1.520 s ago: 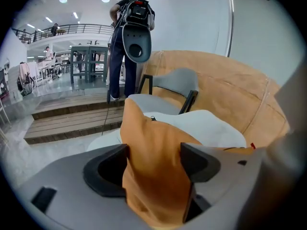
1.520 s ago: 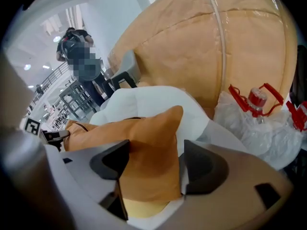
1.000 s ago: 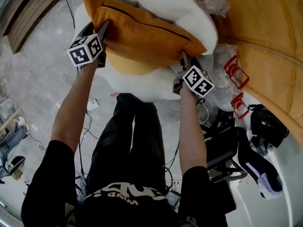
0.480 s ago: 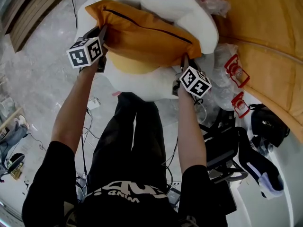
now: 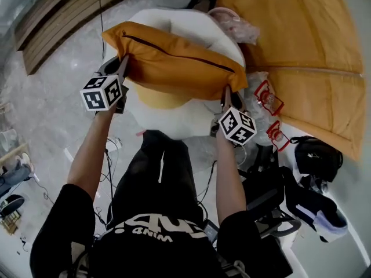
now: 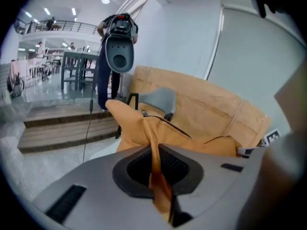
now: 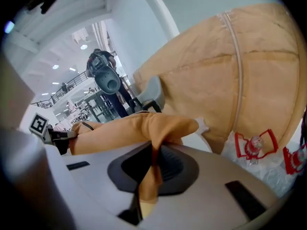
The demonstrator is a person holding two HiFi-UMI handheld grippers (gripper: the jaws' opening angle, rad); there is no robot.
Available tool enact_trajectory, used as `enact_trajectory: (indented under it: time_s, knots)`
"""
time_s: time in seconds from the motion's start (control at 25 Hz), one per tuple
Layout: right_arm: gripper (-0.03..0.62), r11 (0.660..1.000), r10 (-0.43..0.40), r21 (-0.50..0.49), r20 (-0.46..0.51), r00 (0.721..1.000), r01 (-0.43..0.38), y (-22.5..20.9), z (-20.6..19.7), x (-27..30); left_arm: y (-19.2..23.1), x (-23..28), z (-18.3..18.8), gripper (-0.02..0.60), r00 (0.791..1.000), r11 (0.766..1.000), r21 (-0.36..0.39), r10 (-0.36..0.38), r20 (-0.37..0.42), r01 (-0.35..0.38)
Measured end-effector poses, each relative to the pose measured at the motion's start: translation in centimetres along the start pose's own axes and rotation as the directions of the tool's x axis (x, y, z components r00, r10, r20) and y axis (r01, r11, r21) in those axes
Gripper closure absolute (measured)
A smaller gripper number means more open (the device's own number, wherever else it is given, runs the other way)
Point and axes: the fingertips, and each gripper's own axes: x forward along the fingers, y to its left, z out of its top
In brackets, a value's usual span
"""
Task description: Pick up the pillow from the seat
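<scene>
Plainly, each claw holds only a thin fold of cover cloth. The left claw (image 5: 123, 67) is clamped on a pinch of the orange pillow (image 5: 174, 59) at its left corner, and the right claw (image 5: 225, 95) is clamped on a pinch at its right corner. Neither bites into the stuffing.

The pillow hangs stretched between them, just above the white seat (image 5: 174, 117), with a yellow cushion (image 5: 157, 99) beneath it. Whether its underside touches that cushion I cannot tell.

The risk, as I judge it, is that the cloth creeps out of one claw under the filling's weight. The pillow would then swing down from the other corner. Pulling the claws apart could also strain the dark zip line along the top.

Near right, a black bag (image 5: 316, 155) shows nothing of its inside. Just right of the seat, clear plastic bags (image 5: 258, 77) hold red-framed packs. Far behind the seat, another clear bag (image 5: 235, 29) holds something pinkish.
</scene>
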Motion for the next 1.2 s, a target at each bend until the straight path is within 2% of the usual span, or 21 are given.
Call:
enact_trajectory:
  time_s: [0.24,0.36,0.48,0.64,0.84,0.92,1.04,1.2]
  knots:
    - [0.556,0.991,0.095,-0.106,0.150,0.984,-0.080,5.8,10.3,-13.1,-5.5,-13.1,9.7,0.554,0.990,0.994,0.102,-0.050,0.128,0.037]
    - [0.556,0.987,0.121,-0.136,0.233,0.965,-0.091,7.6,14.6,-17.4,-8.0,-17.9,14.3,0.554,0.973,0.987,0.153,-0.080,0.214,0.048]
    - [0.556,0.982,0.151,-0.154,0.298,0.943,-0.108,9.3,17.1,-23.1,-10.5,-23.6,16.7,0.554,0.951,0.983,0.175,-0.104,0.291,0.054]
    - [0.556,0.976,0.193,-0.174,0.383,0.903,-0.135,11.6,19.1,-30.8,-13.3,-31.1,18.0,0.554,0.908,0.977,0.199,-0.149,0.392,0.074]
    - [0.556,0.964,0.242,-0.210,0.447,0.861,-0.163,14.2,20.0,-37.1,-14.8,-38.1,17.4,0.554,0.867,0.967,0.238,-0.196,0.457,0.093]
    - [0.556,0.959,0.255,-0.228,0.446,0.858,-0.167,14.9,20.1,-37.9,-14.9,-39.4,17.0,0.554,0.868,0.971,0.226,-0.182,0.463,0.083]
    - [0.556,0.958,0.258,-0.230,0.436,0.862,-0.170,15.2,19.4,-38.1,-14.6,-40.3,15.6,0.554,0.882,0.980,0.188,-0.144,0.448,0.064]
    - [0.556,0.960,0.252,-0.222,0.432,0.866,-0.169,15.2,18.4,-38.0,-14.4,-40.8,14.5,0.555,0.886,0.983,0.172,-0.138,0.442,0.068]
